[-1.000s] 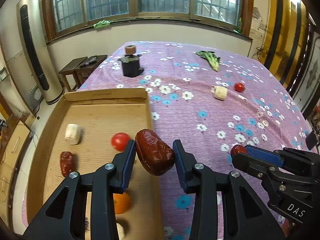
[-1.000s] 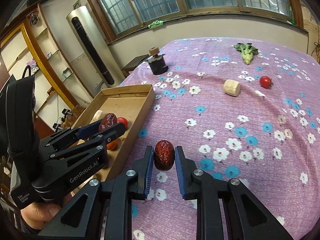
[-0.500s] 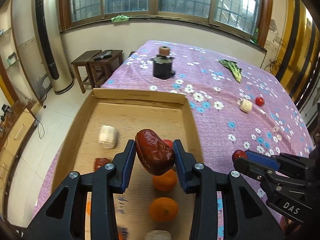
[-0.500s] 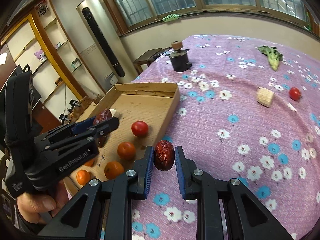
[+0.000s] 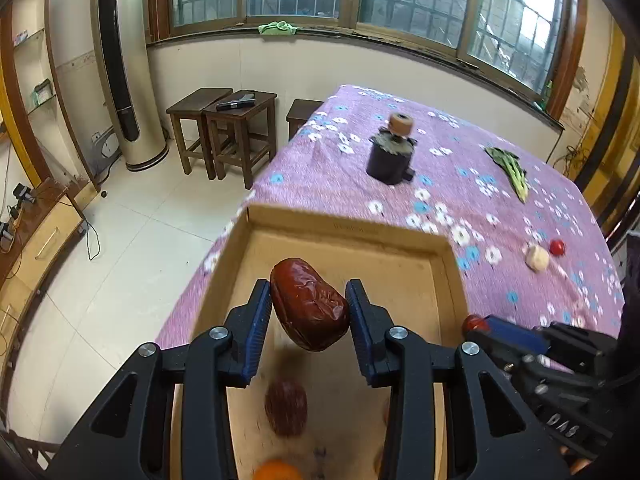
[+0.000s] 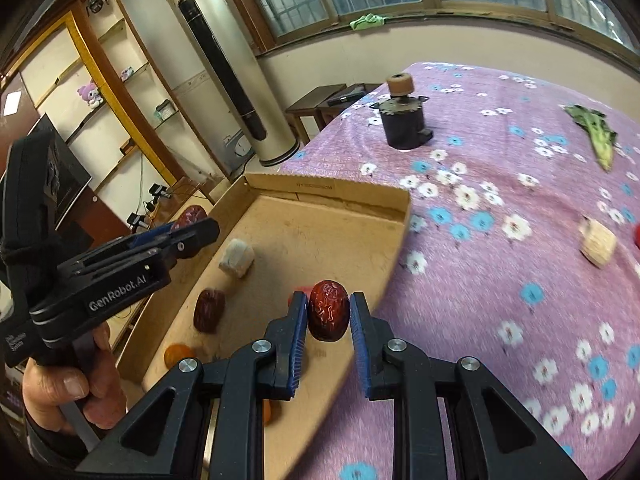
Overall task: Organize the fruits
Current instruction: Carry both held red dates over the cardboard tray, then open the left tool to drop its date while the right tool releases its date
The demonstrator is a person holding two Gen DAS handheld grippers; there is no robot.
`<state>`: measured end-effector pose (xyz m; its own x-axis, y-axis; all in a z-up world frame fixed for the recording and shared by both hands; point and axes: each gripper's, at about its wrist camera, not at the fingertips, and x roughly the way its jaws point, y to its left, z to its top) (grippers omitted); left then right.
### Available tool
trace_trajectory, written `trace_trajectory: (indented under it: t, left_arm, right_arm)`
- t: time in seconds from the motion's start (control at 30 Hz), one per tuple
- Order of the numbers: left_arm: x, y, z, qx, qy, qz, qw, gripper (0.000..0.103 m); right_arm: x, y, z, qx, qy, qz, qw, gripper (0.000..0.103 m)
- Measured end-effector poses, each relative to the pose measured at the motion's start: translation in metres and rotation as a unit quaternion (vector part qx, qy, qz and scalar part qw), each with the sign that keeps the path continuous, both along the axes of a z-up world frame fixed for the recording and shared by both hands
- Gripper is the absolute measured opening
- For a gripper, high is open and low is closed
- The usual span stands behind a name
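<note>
Both grippers are clamped on red dates: the left gripper (image 5: 308,310) holds a big date (image 5: 309,306) above the cardboard tray (image 5: 344,232), and the right gripper (image 6: 329,314) pinches a smaller date (image 6: 328,316) over the tray's right edge.

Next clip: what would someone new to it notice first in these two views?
Each gripper pinches a wrinkled red date: the left gripper holds a large date above the cardboard tray, and the right gripper holds a smaller date over the tray's edge nearest the cloth. Behind them, the purple flowered tablecloth carries a black grinder, a green vegetable and a pale chunk.
</note>
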<state>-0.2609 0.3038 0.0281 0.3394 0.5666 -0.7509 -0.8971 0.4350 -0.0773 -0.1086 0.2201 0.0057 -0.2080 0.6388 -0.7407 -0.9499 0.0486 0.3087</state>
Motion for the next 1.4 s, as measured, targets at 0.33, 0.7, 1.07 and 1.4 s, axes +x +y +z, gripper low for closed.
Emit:
trace_trajectory:
  t: [0.33, 0.7, 1.07, 1.4]
  left_arm:
    - [0.021, 0.051, -0.035, -0.051, 0.037, 0.008, 0.9980, 0.036]
    - [0.029, 0.060, -0.057, -0.079, 0.077, 0.013, 0.9938, 0.036]
    - [0.020, 0.033, -0.026, -0.053, 0.047, 0.025, 0.9972, 0.043]
    - [0.070, -0.025, -0.004, -0.041, 0.017, -0.049, 0.9978, 0.043]
  right_arm:
    - [-0.021, 0.061, -0.024, -0.038, -0.039, 0.029, 0.998, 0.022]
    - [-0.026, 0.075, -0.043, -0.059, -0.064, 0.045, 0.995, 0.031]
    - [-0.005, 0.031, -0.008, -0.017, -0.053, 0.035, 0.998, 0.049]
    - [0.061, -0.034, 0.005, -0.004, -0.033, -0.038, 0.999, 0.049]
